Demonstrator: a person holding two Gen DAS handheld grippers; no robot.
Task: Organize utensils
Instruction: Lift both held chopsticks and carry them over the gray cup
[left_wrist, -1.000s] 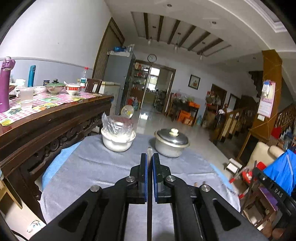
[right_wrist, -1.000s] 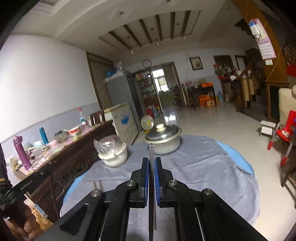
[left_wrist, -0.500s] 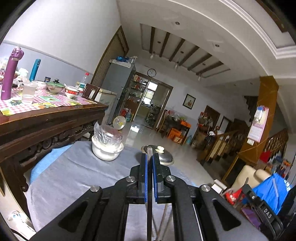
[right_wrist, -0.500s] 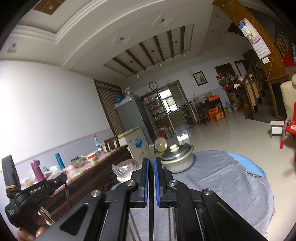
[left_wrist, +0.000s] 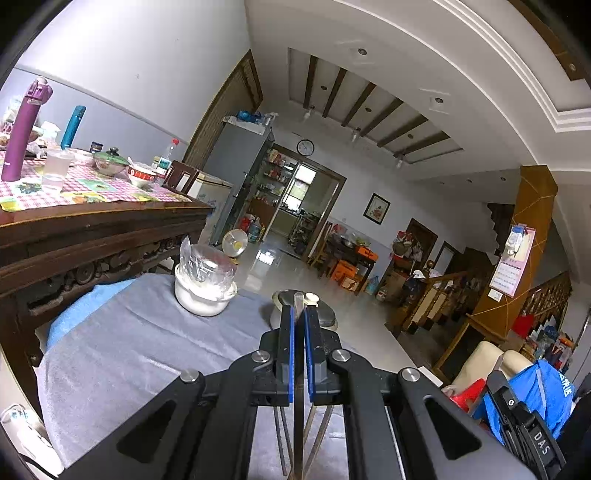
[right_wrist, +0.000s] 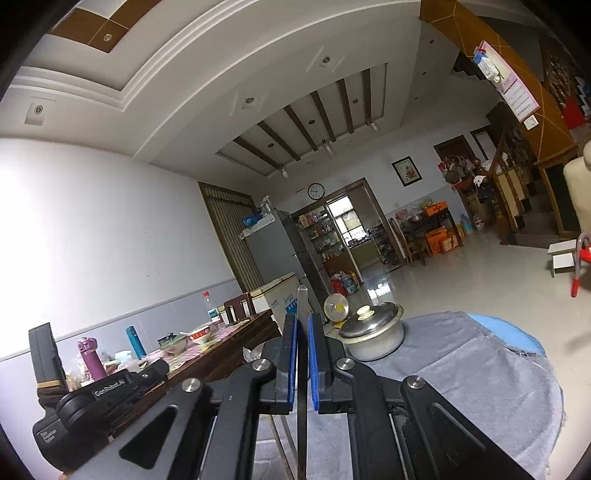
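The left gripper (left_wrist: 299, 314) has its two blue-lined fingers (left_wrist: 289, 343) pressed narrow on a thin metal utensil handle (left_wrist: 298, 303). The handle runs straight along the slot between the pads, and its flat end comes out a little past the fingertips. Below the gripper, more thin metal utensils (left_wrist: 317, 439) hang down over the grey cloth (left_wrist: 122, 354); which kind they are I cannot tell. The right gripper (right_wrist: 302, 321) grips in the same way another flat metal handle (right_wrist: 302, 301), whose pointed end rises clearly above its fingers (right_wrist: 316, 354). On the cloth, a steel pot with lid (right_wrist: 371, 334) stands just right of this handle, and a white bowl covered with plastic film (left_wrist: 205, 282) stands to the left.
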